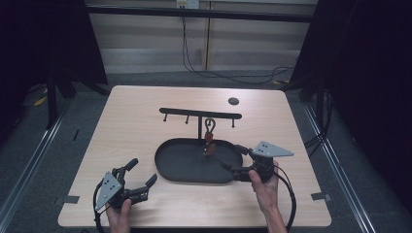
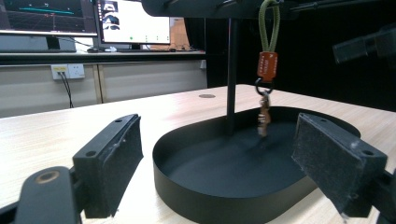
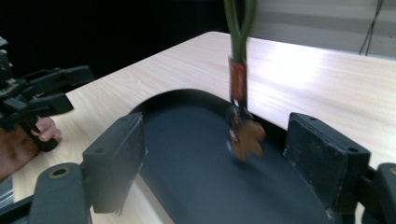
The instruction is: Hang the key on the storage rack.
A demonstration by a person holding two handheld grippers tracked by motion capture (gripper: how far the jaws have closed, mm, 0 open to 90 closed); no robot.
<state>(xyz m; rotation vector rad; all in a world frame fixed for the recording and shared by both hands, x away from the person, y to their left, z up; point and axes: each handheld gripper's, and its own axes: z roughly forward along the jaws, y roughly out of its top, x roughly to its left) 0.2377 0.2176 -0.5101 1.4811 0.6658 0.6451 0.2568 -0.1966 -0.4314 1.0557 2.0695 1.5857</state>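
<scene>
From the high view I am seeing the keychain point(image 1: 209, 136) hanging from a hook on the black rack point(image 1: 200, 114), dangling over the oval tray point(image 1: 170, 165) on the table point(image 1: 131, 116); my left gripper point(image 1: 141, 177) is sitting left of the tray, jaws spread wide and empty, and my right gripper point(image 1: 233, 158) is resting at the tray's right end, jaws wide too. In the left gripper view the keychain point(image 2: 266, 70) is hanging beyond the open jaws. In the right gripper view the keychain point(image 3: 243, 116) is hanging between the parted jaws, untouched, its charm blurred
</scene>
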